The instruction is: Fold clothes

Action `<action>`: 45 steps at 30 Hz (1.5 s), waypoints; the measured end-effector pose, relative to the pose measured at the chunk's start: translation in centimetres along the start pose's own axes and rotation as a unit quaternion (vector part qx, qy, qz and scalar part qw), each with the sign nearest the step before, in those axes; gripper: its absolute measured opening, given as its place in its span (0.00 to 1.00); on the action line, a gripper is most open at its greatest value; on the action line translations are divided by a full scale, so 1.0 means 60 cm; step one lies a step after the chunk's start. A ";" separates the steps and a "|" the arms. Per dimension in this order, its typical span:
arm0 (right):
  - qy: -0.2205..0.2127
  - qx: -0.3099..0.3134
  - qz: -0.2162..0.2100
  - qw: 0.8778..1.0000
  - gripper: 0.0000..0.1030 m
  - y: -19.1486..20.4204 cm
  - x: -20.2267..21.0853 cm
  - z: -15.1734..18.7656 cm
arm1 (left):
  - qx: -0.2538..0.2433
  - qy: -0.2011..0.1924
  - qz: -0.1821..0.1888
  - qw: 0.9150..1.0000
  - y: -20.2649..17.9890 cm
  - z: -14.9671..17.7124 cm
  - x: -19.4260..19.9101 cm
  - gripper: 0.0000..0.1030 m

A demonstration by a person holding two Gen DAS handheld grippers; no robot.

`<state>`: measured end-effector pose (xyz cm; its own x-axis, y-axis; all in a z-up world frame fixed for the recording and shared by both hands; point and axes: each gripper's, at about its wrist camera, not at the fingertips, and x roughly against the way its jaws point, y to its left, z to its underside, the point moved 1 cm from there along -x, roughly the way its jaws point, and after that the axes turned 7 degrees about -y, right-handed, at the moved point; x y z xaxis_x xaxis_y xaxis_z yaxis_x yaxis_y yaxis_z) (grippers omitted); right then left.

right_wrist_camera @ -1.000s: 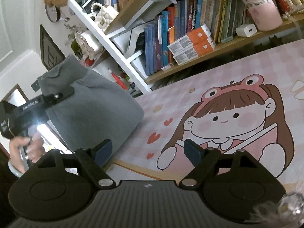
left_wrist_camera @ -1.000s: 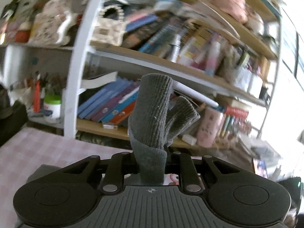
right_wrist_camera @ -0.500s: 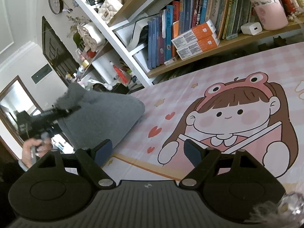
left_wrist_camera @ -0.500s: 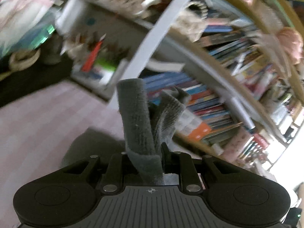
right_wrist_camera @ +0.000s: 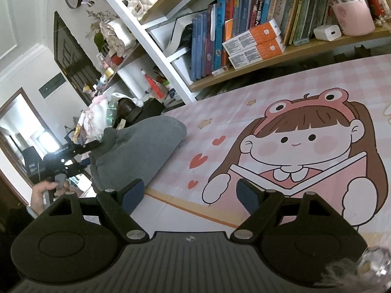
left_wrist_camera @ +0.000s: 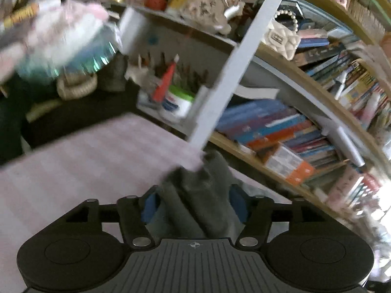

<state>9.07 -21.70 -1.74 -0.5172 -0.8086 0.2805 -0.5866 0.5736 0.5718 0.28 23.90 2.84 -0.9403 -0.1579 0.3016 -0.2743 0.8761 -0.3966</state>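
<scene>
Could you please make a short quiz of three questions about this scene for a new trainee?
1. True or false: the right gripper holds the grey garment.
2. What lies between the fingers of the left gripper?
A. a book
B. grey fabric
C. nothing
3. Fill in: the garment rests on the pink table cover printed with a cartoon ____.

Key: 1 false, it is open and holds nothing; 2 B; 3 girl.

Grey knit garment [right_wrist_camera: 141, 151] bunched; lying at the tablecloth's edge.
</scene>
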 end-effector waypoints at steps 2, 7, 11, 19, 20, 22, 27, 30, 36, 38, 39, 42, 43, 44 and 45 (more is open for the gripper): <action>0.003 0.002 0.001 1.000 0.79 0.001 -0.002 0.001 | 0.004 0.030 -0.002 1.000 0.014 0.004 -0.019 0.68; 0.005 0.005 0.007 1.000 0.79 0.000 -0.004 0.003 | 0.053 0.054 0.022 0.997 0.048 0.019 -0.053 0.70; 0.007 0.007 0.004 1.000 0.79 0.002 -0.005 0.005 | 0.104 0.064 0.046 0.991 0.068 0.033 -0.077 0.67; 0.003 0.007 0.007 1.000 0.79 0.003 -0.004 0.004 | 0.085 0.115 0.113 0.983 0.013 0.047 -0.077 0.55; 0.002 0.007 0.008 1.000 0.79 0.002 -0.003 0.003 | 0.079 0.123 0.122 0.982 -0.002 0.052 -0.077 0.55; -0.001 0.006 0.012 1.000 0.79 0.001 -0.002 0.002 | 0.080 0.135 0.131 0.979 -0.031 0.066 -0.075 0.55; -0.008 -0.004 0.030 1.000 0.79 -0.008 0.002 -0.002 | 0.086 0.169 0.153 0.970 -0.104 0.100 -0.062 0.57; -0.009 -0.015 0.034 0.999 0.79 -0.014 0.004 -0.005 | 0.066 0.191 0.183 0.962 -0.145 0.117 -0.051 0.60; -0.015 -0.025 0.045 0.999 0.80 -0.021 0.011 -0.010 | 0.026 0.210 0.221 0.952 -0.201 0.139 -0.034 0.64; -0.014 -0.033 0.048 0.998 0.80 -0.025 0.011 -0.010 | 0.031 0.205 0.214 0.954 -0.200 0.135 -0.030 0.65; -0.011 -0.036 0.052 0.998 0.80 -0.028 0.010 -0.010 | 0.038 0.203 0.212 0.955 -0.197 0.133 -0.028 0.66; -0.002 -0.048 0.063 0.997 0.80 -0.036 0.006 -0.007 | 0.063 0.191 0.210 0.957 -0.184 0.126 -0.023 0.65; -0.001 -0.055 0.061 0.997 0.80 -0.038 0.007 -0.007 | 0.072 0.189 0.210 0.957 -0.182 0.125 -0.024 0.65; -0.002 -0.060 0.059 0.996 0.80 -0.040 0.007 -0.008 | 0.077 0.184 0.208 0.958 -0.183 0.126 -0.024 0.63; -0.002 -0.061 0.059 0.996 0.80 -0.041 0.007 -0.008 | 0.081 0.178 0.206 0.959 -0.186 0.126 -0.024 0.63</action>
<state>10.58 -23.52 -2.67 -0.5797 -0.7365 0.3484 -0.4415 0.6434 0.6254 3.19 10.93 0.24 -0.8552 0.3774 0.3552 0.0514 0.7438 -0.6664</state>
